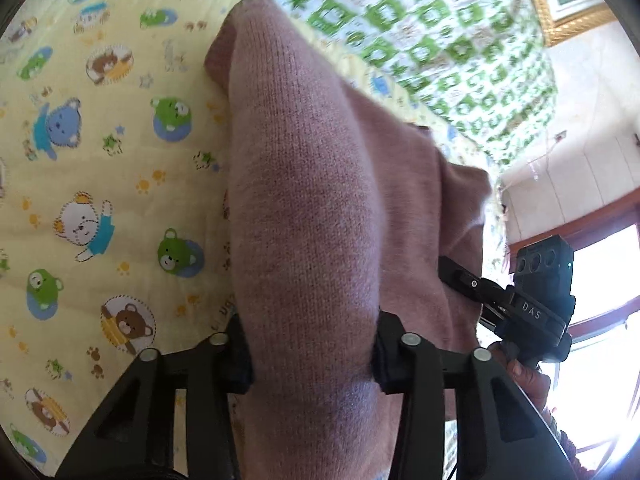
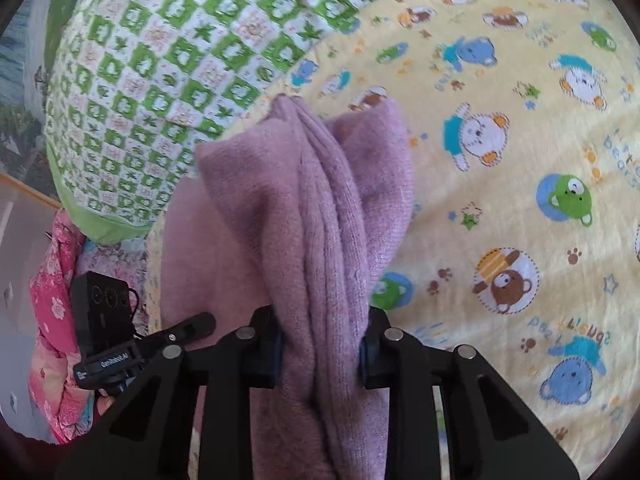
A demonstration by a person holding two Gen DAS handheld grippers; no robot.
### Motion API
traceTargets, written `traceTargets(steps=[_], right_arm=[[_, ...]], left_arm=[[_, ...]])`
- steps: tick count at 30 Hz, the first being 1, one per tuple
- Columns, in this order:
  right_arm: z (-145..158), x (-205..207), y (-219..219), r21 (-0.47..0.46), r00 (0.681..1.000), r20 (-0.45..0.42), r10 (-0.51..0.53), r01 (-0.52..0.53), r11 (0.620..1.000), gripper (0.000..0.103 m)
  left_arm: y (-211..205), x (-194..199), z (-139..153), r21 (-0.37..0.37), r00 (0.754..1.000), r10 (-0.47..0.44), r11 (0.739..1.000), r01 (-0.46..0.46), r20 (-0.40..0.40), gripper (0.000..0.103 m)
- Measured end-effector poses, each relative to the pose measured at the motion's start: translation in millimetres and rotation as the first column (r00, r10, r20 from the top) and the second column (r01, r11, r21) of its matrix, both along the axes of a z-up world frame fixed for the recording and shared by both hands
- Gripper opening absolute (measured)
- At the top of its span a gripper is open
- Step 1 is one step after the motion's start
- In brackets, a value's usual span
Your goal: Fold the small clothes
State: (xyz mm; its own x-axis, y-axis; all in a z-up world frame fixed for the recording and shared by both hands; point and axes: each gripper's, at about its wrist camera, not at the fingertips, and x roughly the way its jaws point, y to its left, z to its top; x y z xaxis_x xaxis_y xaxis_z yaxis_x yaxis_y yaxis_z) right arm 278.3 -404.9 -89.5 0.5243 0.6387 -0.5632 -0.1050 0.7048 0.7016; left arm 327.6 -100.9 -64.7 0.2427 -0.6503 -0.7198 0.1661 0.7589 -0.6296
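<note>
While both the left gripper [image 1: 312, 364] and right gripper [image 2: 320, 350] clamp the mauve knit garment [image 1: 320, 200], a yellow bear-print sheet [image 1: 100, 140] spreads beneath, with a green checkered quilt [image 2: 160, 60] at its far edge.

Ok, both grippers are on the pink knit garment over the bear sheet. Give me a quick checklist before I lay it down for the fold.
1. Left gripper shut on the pink knitted garment: ok.
2. Right gripper shut on the same garment, bunched in ridges: ok.
3. Garment hanging flat, without wrinkles: not ok.
4. Yellow bear-print sheet free beside the garment: ok.
5. Green patterned quilt apart from the landing spot: cannot tell.
6. Lower hem off the sheet: cannot tell.
</note>
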Motion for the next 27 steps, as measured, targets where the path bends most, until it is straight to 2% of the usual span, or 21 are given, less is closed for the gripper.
traceTargets(steps=[5, 9, 17, 21, 27], right_arm=[[26, -13, 19, 0.031, 0.998, 0.059, 0.024, -0.026, 0.999, 0.027], [45, -23, 47, 0.059, 0.993, 0.094, 0.07, -0.076, 0.995, 0.027], [53, -38, 118, 0.108, 0.976, 0.114, 0.183, -0.195, 0.975, 0.027], [46, -33, 161, 0.113, 0.965, 0.099, 0.242, -0.253, 0.961, 0.027], [24, -22, 201, 0.077, 0.95, 0.05, 0.309, -0.312, 0.947, 0.027]], left_arm=[[23, -19, 20, -0.025, 0.999, 0.017, 1.0, -0.016, 0.037, 0.039], [60, -36, 42, -0.046, 0.996, 0.058, 0.997, -0.055, 0.062, 0.039], [150, -72, 69, -0.036, 0.985, 0.155, 0.988, -0.153, 0.072, 0.039], [192, -85, 68, -0.03, 0.976, 0.207, 0.978, -0.206, 0.06, 0.039], [226, -89, 36, -0.003, 0.969, 0.246, 0.969, -0.246, 0.011, 0.039]])
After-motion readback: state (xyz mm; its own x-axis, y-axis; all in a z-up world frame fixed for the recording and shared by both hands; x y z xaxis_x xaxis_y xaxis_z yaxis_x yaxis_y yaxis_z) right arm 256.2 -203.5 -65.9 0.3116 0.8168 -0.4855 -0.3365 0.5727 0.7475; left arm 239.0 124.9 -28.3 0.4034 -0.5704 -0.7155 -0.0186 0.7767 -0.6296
